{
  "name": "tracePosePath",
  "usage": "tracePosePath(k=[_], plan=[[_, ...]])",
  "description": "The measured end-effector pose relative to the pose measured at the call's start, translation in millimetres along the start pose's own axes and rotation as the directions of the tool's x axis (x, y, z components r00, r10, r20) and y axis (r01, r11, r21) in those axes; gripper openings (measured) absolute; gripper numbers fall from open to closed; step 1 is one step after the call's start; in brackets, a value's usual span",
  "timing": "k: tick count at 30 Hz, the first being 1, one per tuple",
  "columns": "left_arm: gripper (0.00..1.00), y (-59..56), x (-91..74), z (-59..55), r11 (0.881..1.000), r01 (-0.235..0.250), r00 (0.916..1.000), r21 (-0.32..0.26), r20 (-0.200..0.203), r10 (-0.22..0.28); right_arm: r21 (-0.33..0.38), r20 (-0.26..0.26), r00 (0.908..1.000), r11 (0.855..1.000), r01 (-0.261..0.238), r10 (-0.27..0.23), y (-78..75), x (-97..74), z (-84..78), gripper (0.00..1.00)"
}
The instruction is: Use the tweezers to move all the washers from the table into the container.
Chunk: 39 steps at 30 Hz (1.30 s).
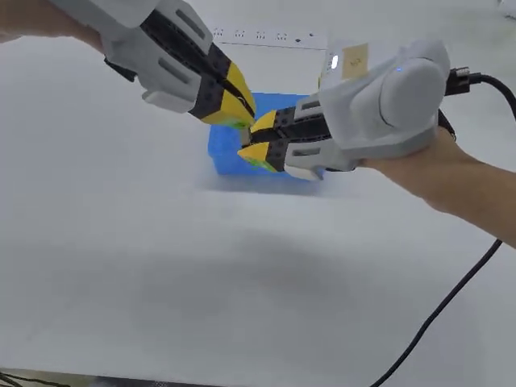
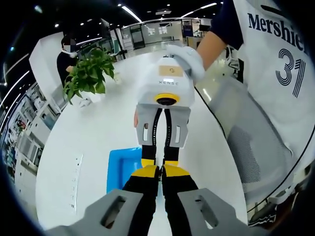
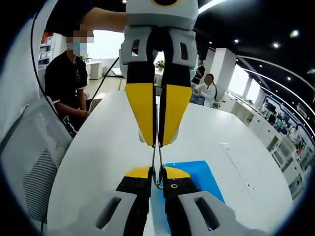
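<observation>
We see a big white table (image 1: 161, 266), smooth and flat, with lots of bare room in the lower half of the head view. Its far edge runs along the top of the frame, where a long white power strip (image 1: 266, 36) lies. A black cable (image 1: 451, 298) runs down across the lower right corner. A little above the middle sits the blue container (image 1: 230, 157), a box with straight sides and bare table all around it. The two grippers meet tip to tip just over it. The left gripper (image 1: 242, 115) comes in from the upper left. The right gripper (image 1: 256, 137) comes in from the right, held by a hand (image 1: 451, 173). Both have white shells, black arms and yellow tips. In the middle of the right gripper view we see the tweezers (image 3: 157, 162), thin and silver. They run straight from one gripper to the other. The left gripper's long yellow fingers (image 3: 141, 110) are pinched narrow on one end. The right gripper's jaws, at the bottom of that view, are pinched narrow on the other end. The container lies below them, toward the lower right of that view.
</observation>
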<state>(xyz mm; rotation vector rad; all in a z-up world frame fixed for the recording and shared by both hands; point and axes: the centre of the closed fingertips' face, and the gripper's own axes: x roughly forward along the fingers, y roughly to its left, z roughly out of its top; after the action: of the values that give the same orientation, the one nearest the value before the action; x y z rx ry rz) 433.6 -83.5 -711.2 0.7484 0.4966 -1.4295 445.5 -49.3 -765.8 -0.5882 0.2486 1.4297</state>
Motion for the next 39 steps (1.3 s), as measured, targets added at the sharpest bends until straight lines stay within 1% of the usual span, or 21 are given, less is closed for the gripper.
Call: tracePosePath(k=[3,4,5,7,9,11,13,17,19,23,28,34,39], plan=[[0.07,11.9,1.1,3.3,1.000,-0.009,0.9999,0.009,0.010,0.009,-0.005,-0.002,0.9999,1.000,0.014,-0.014,-12.7,-3.6,-1.1,0.10],[0.07,17.4,2.1,4.3,1.000,-0.014,0.9998,0.012,0.014,0.014,-0.003,-0.002,0.9997,1.000,0.023,-0.023,-18.4,-4.5,-2.0,0.10],[0.07,19.2,2.4,4.6,1.000,-0.015,0.9998,0.012,0.015,0.015,-0.004,-0.002,0.9995,1.000,0.031,-0.031,-22.4,-4.9,-2.9,0.10],[0.07,28.2,4.6,5.0,1.000,-0.021,0.9996,0.019,0.017,0.021,0.003,-0.001,0.9990,0.999,0.045,-0.045,-31.4,-5.1,-5.4,0.10],[0.07,37.9,8.0,4.3,0.999,-0.027,0.9995,0.020,0.019,0.027,0.008,-0.001,0.9986,0.999,0.053,-0.053,-36.5,-4.7,-7.5,0.10],[0.07,44.5,12.2,2.7,0.999,-0.028,0.9993,0.021,0.023,0.028,0.016,-0.007,0.9977,0.998,0.068,-0.068,-45.8,-3.5,-13.3,0.10],[0.07,50.6,18.0,-0.5,0.999,-0.026,0.9994,0.024,0.022,0.026,0.021,-0.015,0.9971,0.997,0.075,-0.075,-51.6,-1.6,-20.0,0.10],[0.07,59.3,31.3,-10.7,1.000,-0.009,0.9997,0.009,0.022,0.009,0.033,-0.036,0.9968,0.997,0.073,-0.072,-58.0,5.0,-36.2,0.10],[0.07,61.6,38.4,-16.8,1.000,-0.002,0.9999,0.012,0.013,0.001,0.038,-0.049,0.9965,0.997,0.069,-0.067,-60.4,9.3,-44.8,0.10],[0.07,65.6,48.7,-26.0,1.000,0.018,0.9998,0.003,-0.001,-0.018,0.049,-0.065,0.9965,0.997,0.056,-0.053,-61.8,17.3,-56.6,0.10],[0.07,71.0,60.8,-39.1,0.999,0.033,0.9994,-0.022,-0.012,-0.034,0.072,-0.081,0.9959,0.996,0.045,-0.039,-64.1,26.9,-71.5,0.10],[0.07,71.7,71.6,-47.0,0.998,0.052,0.9985,-0.038,-0.018,-0.052,0.093,-0.096,0.9951,0.995,0.034,-0.025,-62.4,32.1,-84.1,0.10],[0.07,71.6,78.1,-48.1,0.997,0.061,0.9979,-0.037,-0.021,-0.061,0.099,-0.109,0.9936,0.994,0.040,-0.029,-63.0,33.9,-92.1,0.10]])
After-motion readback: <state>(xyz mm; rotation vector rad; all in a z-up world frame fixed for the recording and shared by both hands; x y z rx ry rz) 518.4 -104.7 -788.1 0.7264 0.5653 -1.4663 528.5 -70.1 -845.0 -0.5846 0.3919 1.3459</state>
